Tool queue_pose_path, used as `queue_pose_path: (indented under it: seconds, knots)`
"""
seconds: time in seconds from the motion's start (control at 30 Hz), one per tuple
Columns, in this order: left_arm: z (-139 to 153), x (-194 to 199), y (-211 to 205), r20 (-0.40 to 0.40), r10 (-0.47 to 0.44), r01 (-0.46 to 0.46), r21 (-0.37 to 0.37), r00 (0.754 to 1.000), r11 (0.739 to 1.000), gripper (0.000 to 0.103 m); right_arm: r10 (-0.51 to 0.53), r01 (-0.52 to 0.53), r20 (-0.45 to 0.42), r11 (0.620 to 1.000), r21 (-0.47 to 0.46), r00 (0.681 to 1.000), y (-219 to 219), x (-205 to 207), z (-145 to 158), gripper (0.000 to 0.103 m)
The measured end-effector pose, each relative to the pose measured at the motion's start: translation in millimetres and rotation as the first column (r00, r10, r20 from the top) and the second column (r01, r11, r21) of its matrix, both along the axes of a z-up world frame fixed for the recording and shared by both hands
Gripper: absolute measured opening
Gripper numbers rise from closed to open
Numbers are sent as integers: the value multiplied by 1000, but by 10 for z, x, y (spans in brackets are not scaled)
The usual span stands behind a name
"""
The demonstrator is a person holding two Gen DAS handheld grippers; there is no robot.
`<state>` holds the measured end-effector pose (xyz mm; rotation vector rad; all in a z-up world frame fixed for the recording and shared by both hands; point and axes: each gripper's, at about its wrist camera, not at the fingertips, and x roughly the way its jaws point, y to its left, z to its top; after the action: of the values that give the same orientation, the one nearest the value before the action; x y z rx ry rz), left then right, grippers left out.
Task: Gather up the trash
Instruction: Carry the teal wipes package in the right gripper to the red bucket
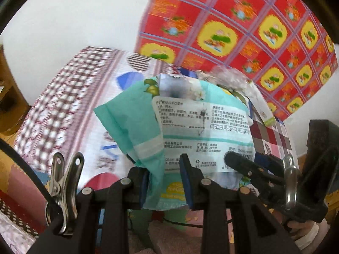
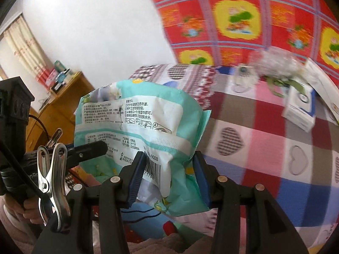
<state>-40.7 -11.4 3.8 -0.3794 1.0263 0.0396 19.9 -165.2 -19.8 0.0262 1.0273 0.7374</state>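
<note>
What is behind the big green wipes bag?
Behind the wipes bag lies the checked bedspread, with a white box and crinkly clear plastic. The bag hides whatever lies directly behind it.

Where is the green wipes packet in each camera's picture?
Left wrist view: the wipes packet fills the centre, above the left gripper.
Right wrist view: it is left of centre, in the right gripper.
Shared landmark: the red and yellow blanket.

both wrist cameras looked steeply down from close range, sharing the wipes packet above the bed's edge.
</note>
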Motion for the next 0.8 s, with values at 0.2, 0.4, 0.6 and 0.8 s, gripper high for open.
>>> queue_pose_path:
  seconds: [0.2,0.4,0.6,0.8]
  knots:
    - [91,-326,498,29,50,-50,-2,998,999,28,28,-28,9,999,26,1000,503,-207,39,47]
    - [157,-580,965,47,87,-88,19,995,996,28,61,-63,28,997,52,998,957,-320,82,47]
    - [267,-741,1324,71,129,-134,57,989,989,28,106,-109,48,992,57,993,1321,-349,170,47]
    - [248,-719,1617,64,163,-166,38,985,985,28,136,-138,45,989,52,990,1627,-240,148,47]
